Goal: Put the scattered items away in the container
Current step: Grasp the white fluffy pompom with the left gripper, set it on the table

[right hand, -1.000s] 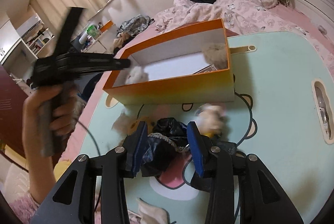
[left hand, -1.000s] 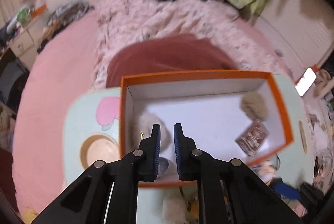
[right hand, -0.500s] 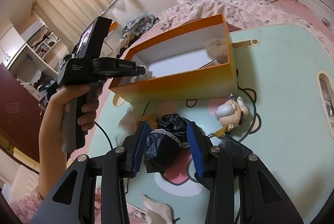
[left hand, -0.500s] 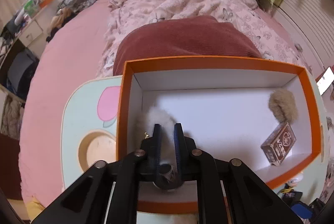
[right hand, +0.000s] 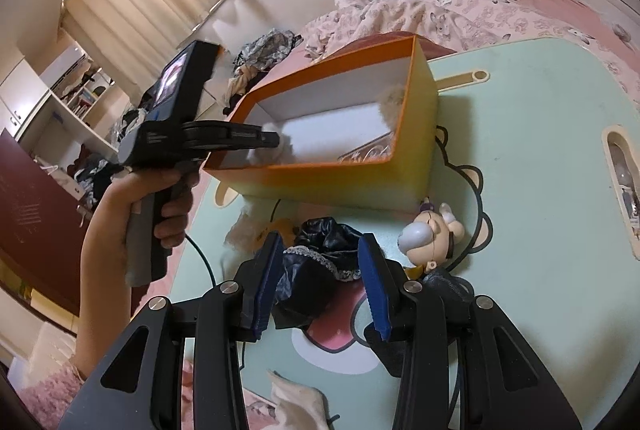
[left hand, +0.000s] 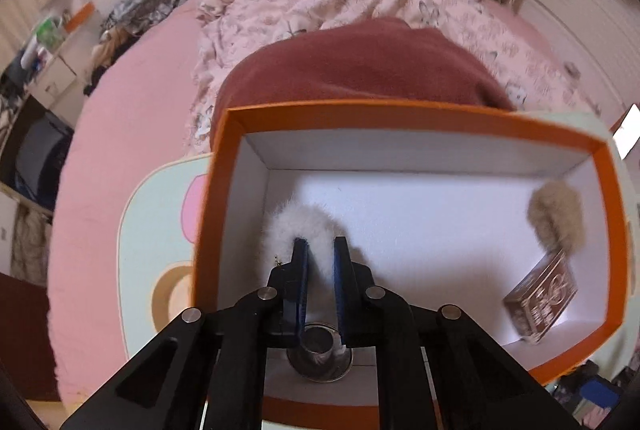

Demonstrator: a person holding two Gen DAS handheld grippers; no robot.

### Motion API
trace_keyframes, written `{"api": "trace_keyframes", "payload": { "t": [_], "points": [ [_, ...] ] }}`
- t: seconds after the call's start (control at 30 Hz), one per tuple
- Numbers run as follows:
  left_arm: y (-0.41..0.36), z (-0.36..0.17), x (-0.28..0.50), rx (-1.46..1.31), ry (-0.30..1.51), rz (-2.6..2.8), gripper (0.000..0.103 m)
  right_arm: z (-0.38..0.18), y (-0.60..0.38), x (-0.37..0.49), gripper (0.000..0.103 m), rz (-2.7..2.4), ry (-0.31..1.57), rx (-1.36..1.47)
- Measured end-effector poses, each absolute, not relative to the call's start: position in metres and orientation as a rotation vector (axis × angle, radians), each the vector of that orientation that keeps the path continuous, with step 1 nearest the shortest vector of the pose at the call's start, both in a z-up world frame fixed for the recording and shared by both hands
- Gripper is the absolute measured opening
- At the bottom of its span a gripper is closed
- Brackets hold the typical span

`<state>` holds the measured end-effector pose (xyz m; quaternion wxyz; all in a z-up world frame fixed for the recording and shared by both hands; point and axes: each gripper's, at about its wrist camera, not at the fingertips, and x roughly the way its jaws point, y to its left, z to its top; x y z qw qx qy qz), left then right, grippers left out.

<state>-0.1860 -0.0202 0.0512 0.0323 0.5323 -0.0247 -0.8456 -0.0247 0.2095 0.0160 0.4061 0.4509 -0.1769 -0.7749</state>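
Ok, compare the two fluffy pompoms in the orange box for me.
The white pompom lies at the box's left end, between the left tongs' pads; the tan pompom lies at the right end, untouched. The white one looks larger here, being nearer the camera. The tan one touches the brown patterned box; the white one doesn't. Both are furry and inside the orange box.

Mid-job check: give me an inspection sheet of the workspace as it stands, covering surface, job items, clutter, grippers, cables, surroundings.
Surface: mint-green cartoon-print table.
Job's things: orange cardboard box with white inside holds white fluffy pompom, beige fluffy pompom, brown patterned tin. Outside it: black lace-trimmed fabric bundle, bald cartoon figurine.
Clutter: cream fabric scraps.
Grippers: left gripper inside the box, narrowly open, at the white pompom; right gripper open, straddling the black bundle.
Cables: black cable under the left handle.
Surroundings: pink bed with piled clothes.
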Motion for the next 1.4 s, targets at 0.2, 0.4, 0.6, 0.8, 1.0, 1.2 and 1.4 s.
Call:
{"api": "trace_keyframes", "payload": {
  "t": [0.2, 0.4, 0.6, 0.8, 1.0, 1.2, 1.4],
  "points": [
    [-0.024, 0.097, -0.153, 1.548, 0.113, -2.816, 0.011, 0.017, 0.209, -0.026, 0.041, -1.958, -0.442, 1.137],
    [-0.020, 0.124, -0.085, 1.446, 0.150, -3.004, 0.011, 0.016, 0.204, -0.031, 0.041, -1.965, -0.414, 1.150],
    [-0.033, 0.093, -0.049, 1.420, 0.168, -2.914, 0.011, 0.016, 0.199, -0.059, 0.041, -2.026, -0.385, 1.201],
    [-0.047, 0.070, -0.040, 1.423, 0.361, -2.876, 0.011, 0.013, 0.203, -0.064, 0.041, -2.069, -0.348, 1.208],
    [-0.053, 0.058, -0.025, 1.411, 0.383, -2.866, 0.011, 0.013, 0.206, -0.078, 0.041, -2.122, -0.335, 1.184],
    [-0.058, 0.033, -0.027, 1.467, 0.333, -2.775, 0.011, 0.015, 0.211, -0.078, 0.041, -2.111, -0.379, 1.194],
    [-0.033, 0.027, -0.027, 1.458, 0.252, -2.848, 0.017, 0.061, 0.207, -0.082, 0.041, -2.168, -0.289, 1.105]
  ]
}}
